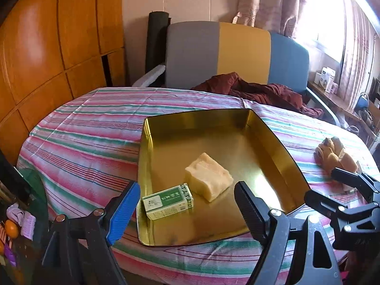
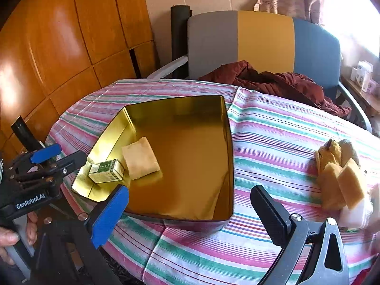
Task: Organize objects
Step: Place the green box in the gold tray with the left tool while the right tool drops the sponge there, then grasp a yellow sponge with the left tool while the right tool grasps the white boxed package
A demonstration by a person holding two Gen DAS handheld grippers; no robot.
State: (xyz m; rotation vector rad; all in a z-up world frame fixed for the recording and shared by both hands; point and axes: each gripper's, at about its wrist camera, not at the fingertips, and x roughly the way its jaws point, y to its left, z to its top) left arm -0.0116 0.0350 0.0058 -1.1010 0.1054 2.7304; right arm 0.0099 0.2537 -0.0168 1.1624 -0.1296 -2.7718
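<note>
The print on the green box [image 1: 168,201] is too small to read; clutter at the left edge is cut off.

The gold tray [image 2: 228,142] lies open on top, its far half bare; only its low walls bar a sideways way in; near the left corner a green box [image 2: 106,171] and a pale block [image 2: 141,161] touch, leaving no gap between them; striped surface [image 2: 273,137] between tray and sponge pile [image 2: 339,178] lies bare; the left tongs [image 2: 58,156] hang just beside the tray's left wall; beyond, a chair [image 2: 261,42] with red cloth [image 2: 273,80] closes the far edge.
</note>
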